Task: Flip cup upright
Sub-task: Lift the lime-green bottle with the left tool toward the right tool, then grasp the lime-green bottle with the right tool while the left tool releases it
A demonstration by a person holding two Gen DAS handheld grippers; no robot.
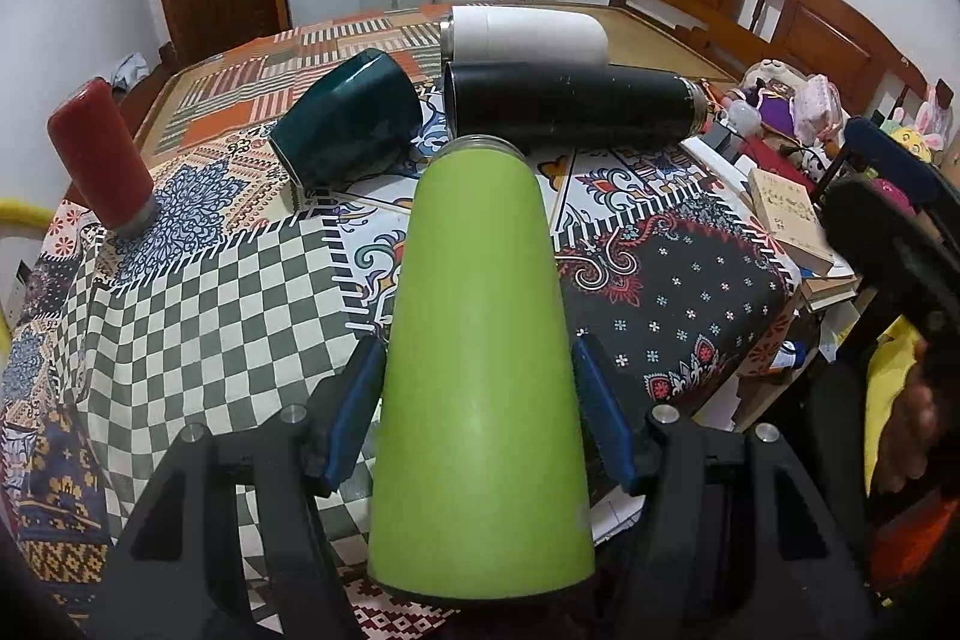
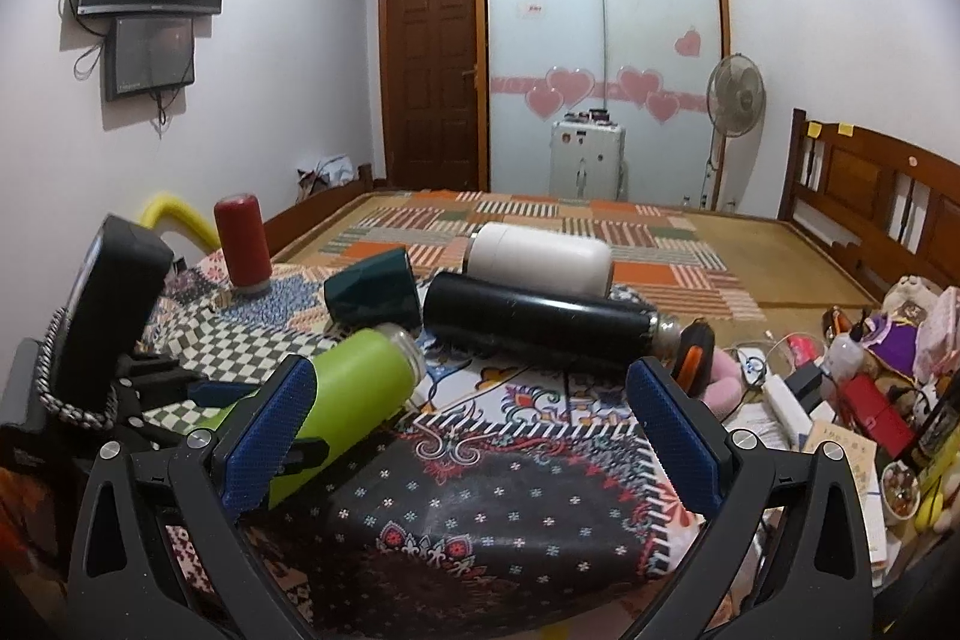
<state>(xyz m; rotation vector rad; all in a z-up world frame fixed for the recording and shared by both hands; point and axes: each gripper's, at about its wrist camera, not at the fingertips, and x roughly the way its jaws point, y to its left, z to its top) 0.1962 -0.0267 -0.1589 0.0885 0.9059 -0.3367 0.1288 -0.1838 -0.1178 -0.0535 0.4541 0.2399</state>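
A lime green cup lies on its side on the patterned cloth, mouth pointing away from me. My left gripper has its blue pads on both sides of the cup's body, closed against it. The same cup shows in the right wrist view, with the left gripper's fingers around it. My right gripper is open and empty above the dark floral patch of cloth, to the right of the green cup.
A black flask, a white flask and a dark teal cup lie on their sides beyond the green cup. A red cup stands mouth down at the left. Books and clutter sit off the table's right edge.
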